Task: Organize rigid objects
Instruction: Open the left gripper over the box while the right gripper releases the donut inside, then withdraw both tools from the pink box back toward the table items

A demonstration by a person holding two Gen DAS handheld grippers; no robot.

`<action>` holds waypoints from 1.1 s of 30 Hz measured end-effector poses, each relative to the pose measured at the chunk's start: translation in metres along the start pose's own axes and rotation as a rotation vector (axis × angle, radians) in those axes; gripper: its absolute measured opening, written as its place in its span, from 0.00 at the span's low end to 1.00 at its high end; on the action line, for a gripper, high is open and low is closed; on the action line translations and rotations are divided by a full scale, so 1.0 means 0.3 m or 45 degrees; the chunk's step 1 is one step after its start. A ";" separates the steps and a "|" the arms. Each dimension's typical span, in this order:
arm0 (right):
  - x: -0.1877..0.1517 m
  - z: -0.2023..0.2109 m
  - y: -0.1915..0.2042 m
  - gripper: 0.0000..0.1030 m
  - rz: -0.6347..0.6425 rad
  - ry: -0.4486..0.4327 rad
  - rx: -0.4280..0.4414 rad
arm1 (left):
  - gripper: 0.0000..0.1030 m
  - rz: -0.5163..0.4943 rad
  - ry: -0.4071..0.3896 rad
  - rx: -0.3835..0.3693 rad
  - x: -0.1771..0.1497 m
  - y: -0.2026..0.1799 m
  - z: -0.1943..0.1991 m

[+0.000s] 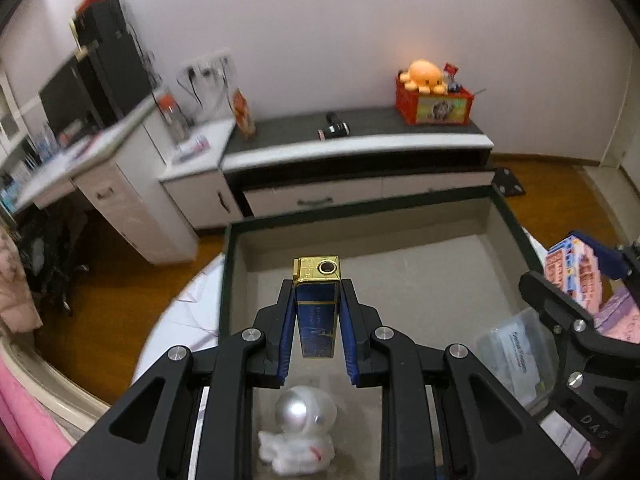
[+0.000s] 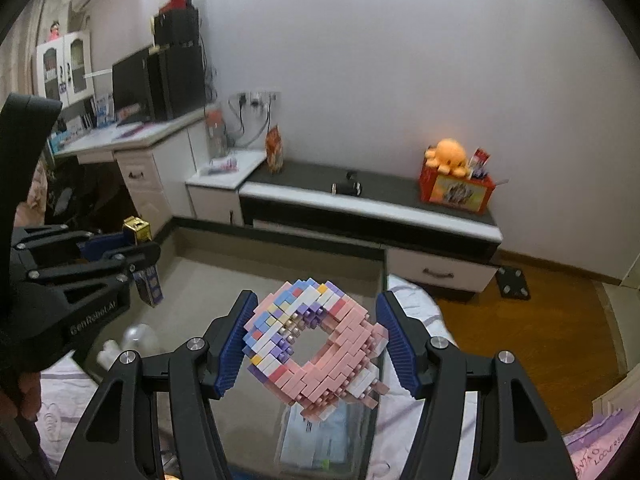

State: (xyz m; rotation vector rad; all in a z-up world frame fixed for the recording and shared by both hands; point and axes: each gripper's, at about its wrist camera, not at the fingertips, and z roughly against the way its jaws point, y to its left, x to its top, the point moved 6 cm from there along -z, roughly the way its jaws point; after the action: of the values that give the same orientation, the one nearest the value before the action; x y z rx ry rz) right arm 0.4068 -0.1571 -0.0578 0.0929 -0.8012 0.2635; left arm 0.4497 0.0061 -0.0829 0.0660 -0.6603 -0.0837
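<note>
— Left wrist view: what did the left gripper (image 1: pixel 317 312) grip?
— A blue-and-gold lighter (image 1: pixel 316 304), clamped above the open box (image 1: pixel 508 212).
— And the right gripper (image 2: pixel 316 340)?
— It pinched a pink brick donut (image 2: pixel 316 340) over the box's edge.

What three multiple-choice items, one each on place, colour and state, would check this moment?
1. Where does the white astronaut figurine lie?
A. inside the shallow beige tray with dark rim
B. on the floor
C. on the cabinet

2. What colour is the cap of the blue rectangular lighter?
A. silver
B. gold
C. red

3. What does the right gripper hold?
A. nothing
B. a plush toy
C. the pink and purple brick-built ring

Answers: 1 A, it rests on the tray's floor; 2 B, the top shines gold; 3 C, both fingers press its sides.
</note>
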 end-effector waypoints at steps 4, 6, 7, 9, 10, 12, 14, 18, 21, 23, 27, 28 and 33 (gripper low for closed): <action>-0.013 -0.114 -0.018 0.61 -0.014 0.081 0.009 | 0.20 0.032 0.077 -0.002 -0.013 0.030 -0.095; -0.017 -0.146 -0.028 0.61 -0.021 0.102 0.000 | 0.20 0.050 0.097 0.000 -0.018 0.047 -0.119; -0.019 -0.155 -0.028 0.61 -0.029 0.102 0.009 | 0.20 0.054 0.102 -0.007 -0.019 0.053 -0.125; -0.014 -0.164 -0.023 0.62 -0.045 0.106 0.037 | 0.21 0.064 0.107 -0.009 -0.020 0.066 -0.128; -0.014 -0.171 -0.024 0.68 -0.053 0.128 0.038 | 0.27 0.073 0.109 -0.009 -0.019 0.070 -0.128; -0.009 -0.170 -0.032 0.82 -0.051 0.115 -0.003 | 0.74 0.118 0.157 0.000 -0.022 0.086 -0.140; -0.004 -0.158 -0.033 0.82 -0.029 0.103 -0.038 | 0.98 0.145 0.112 0.019 -0.017 0.104 -0.132; 0.004 -0.148 -0.036 0.82 -0.038 0.095 -0.016 | 0.98 0.115 0.090 0.056 -0.013 0.111 -0.117; 0.004 -0.155 -0.038 0.82 -0.044 0.106 -0.023 | 0.98 0.124 0.094 0.046 -0.009 0.120 -0.117; 0.004 -0.161 -0.045 0.82 -0.049 0.114 -0.017 | 0.98 0.116 0.097 0.065 -0.009 0.123 -0.118; 0.007 -0.153 -0.051 0.82 -0.058 0.111 -0.017 | 0.98 0.115 0.085 0.091 -0.004 0.129 -0.106; 0.007 -0.146 -0.048 0.82 -0.061 0.111 -0.016 | 0.98 0.111 0.073 0.097 -0.002 0.129 -0.096; 0.014 -0.074 -0.043 0.82 -0.071 0.082 -0.009 | 0.98 0.120 0.035 0.072 -0.005 0.126 -0.028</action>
State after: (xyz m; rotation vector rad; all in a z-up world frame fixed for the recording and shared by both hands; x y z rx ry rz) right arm 0.4283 -0.1646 -0.0699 0.0993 -0.7341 0.2102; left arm 0.4558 0.0441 -0.0872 0.0904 -0.6375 0.0268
